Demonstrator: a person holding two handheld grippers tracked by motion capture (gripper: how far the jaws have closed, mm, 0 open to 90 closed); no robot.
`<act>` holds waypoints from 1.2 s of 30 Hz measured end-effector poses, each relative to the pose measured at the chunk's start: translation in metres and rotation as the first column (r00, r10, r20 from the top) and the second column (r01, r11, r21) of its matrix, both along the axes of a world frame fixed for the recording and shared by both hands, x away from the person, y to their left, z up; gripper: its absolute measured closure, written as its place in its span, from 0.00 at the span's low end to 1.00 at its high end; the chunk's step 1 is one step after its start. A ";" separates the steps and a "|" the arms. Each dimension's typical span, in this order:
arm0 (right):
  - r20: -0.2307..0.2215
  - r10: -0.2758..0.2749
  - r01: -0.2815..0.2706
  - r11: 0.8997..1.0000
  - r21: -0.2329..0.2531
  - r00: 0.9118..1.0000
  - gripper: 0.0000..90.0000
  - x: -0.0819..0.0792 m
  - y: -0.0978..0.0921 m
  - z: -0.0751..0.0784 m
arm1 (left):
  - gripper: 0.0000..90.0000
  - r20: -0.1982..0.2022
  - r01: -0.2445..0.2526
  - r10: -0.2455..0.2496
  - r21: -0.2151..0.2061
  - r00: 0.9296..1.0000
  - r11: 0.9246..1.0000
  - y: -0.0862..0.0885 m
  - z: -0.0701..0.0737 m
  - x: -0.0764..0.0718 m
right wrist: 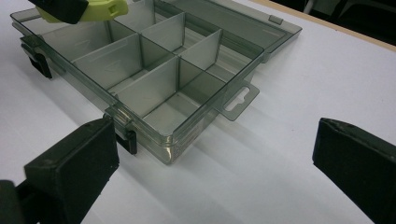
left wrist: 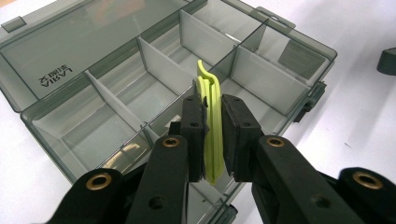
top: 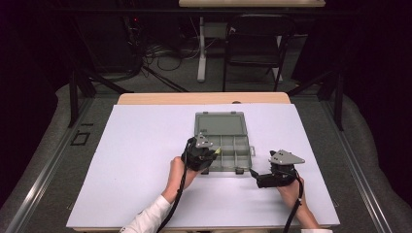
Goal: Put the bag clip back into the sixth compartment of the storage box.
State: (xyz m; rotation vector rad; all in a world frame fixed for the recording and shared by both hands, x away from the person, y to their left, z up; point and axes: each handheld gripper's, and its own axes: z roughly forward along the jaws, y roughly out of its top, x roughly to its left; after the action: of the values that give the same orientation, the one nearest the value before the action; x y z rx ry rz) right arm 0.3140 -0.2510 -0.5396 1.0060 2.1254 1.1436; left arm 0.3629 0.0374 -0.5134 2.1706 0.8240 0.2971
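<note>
A clear grey plastic organizer box (top: 237, 155) lies open at mid-table, its lid (top: 219, 123) folded flat toward the far side. Inside, dividers split the box (left wrist: 116, 98) into several bare compartments. My left gripper (top: 214, 152) hangs over the box's near-left corner, shut on a thin lime-green plastic piece (left wrist: 212, 121) that stands upright between its pads. The same green piece (right wrist: 105, 8) peeks in at the top left of the right gripper view. My right gripper (top: 253, 174) rests on the table just right of the box (right wrist: 154, 88), open, with nothing between its pads.
A white sheet (top: 141, 165) covers the table; a strip of wooden tabletop (top: 204, 98) shows at its far edge. Beyond stand a black chair (top: 255, 43), a table leg and floor cables. Black latches (right wrist: 127, 137) and a hang tab (right wrist: 238, 100) stick out from the box's side.
</note>
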 end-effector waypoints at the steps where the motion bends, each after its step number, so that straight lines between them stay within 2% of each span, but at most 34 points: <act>1: 0.001 0.002 -0.002 1.000 -0.002 1.000 0.00 0.000 0.000 0.000 | 0.89 -0.002 0.001 -0.001 0.003 1.000 1.000 0.000 0.000 0.000; 9: 0.001 0.003 -0.003 1.000 -0.002 1.000 0.00 0.000 0.000 0.000 | 0.89 -0.012 -0.007 0.007 0.007 1.000 1.000 -0.001 -0.005 0.004; 12: 0.001 0.002 -0.002 1.000 -0.003 1.000 0.00 0.001 0.000 0.000 | 0.84 -0.014 -0.009 0.009 0.004 1.000 1.000 -0.001 -0.006 0.004; 17: 0.000 0.002 -0.002 1.000 -0.001 1.000 0.00 0.000 0.000 0.000 | 0.68 0.000 -0.011 0.011 -0.016 1.000 1.000 0.001 -0.004 0.003; 25: 0.002 0.003 -0.003 1.000 -0.002 1.000 0.00 0.000 0.000 0.000 | 0.41 0.026 -0.027 0.027 -0.008 0.999 1.000 0.011 -0.002 -0.003; 31: 0.000 0.004 -0.004 1.000 -0.003 1.000 0.00 -0.001 0.000 0.001 | 0.27 0.042 -0.007 0.007 0.001 0.999 1.000 0.017 0.003 -0.005; 36: 0.004 -0.004 0.004 1.000 -0.003 1.000 0.00 -0.001 0.000 0.001 | 0.21 0.042 0.002 -0.002 -0.004 0.999 1.000 0.023 0.002 -0.006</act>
State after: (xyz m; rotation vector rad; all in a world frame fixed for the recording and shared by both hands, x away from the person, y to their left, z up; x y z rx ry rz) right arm 0.3134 -0.2512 -0.5385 1.0047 2.1206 1.1392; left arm 0.3572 0.0601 -0.5117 2.1543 0.7981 0.3381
